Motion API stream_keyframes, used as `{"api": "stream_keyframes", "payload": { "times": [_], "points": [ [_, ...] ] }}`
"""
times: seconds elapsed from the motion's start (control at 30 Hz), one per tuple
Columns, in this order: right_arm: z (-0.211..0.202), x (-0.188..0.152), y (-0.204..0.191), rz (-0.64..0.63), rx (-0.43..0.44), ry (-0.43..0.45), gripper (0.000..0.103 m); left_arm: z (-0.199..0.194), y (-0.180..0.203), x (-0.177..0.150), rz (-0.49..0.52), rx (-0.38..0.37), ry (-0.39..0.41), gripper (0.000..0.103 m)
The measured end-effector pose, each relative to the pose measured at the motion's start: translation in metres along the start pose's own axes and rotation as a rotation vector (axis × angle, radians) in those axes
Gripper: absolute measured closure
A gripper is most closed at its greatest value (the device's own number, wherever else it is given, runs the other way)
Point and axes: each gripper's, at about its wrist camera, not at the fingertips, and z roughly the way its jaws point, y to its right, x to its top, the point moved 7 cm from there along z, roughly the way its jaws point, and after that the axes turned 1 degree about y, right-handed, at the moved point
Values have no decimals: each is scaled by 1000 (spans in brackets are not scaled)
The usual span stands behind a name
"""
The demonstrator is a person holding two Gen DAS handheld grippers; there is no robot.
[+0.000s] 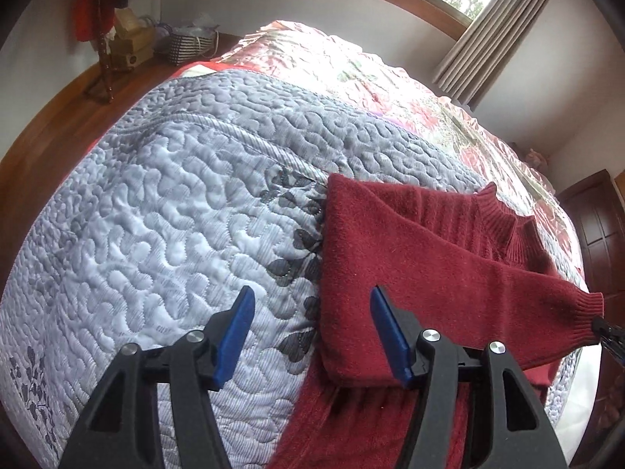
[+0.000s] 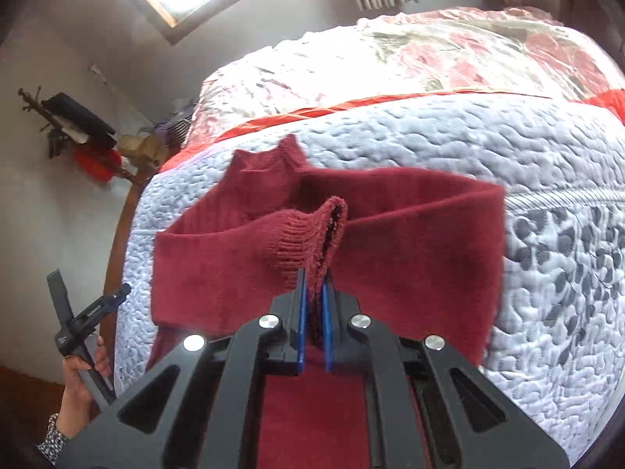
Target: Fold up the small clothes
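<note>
Right tongs [image 2: 314, 301] pinch sweater cuff [image 2: 308, 230]; pads seemingly hidden.

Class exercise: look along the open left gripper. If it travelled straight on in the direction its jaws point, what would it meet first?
Probably the grey quilted bedspread, close beside the folded edge of the red sweater. The left gripper straddles that border, so its right jaw might brush the sweater; depth is unclear.

Home bedroom: quilted bed [image 1: 164, 203], curtained window [image 1: 488, 23].
</note>
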Motion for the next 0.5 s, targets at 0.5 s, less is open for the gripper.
{"api": "stream_keyframes", "payload": {
  "times": [0.5],
  "points": [
    [51, -14, 56, 24, -121, -92, 58, 52, 57, -3, 148, 83, -44, 40]
  ]
}}
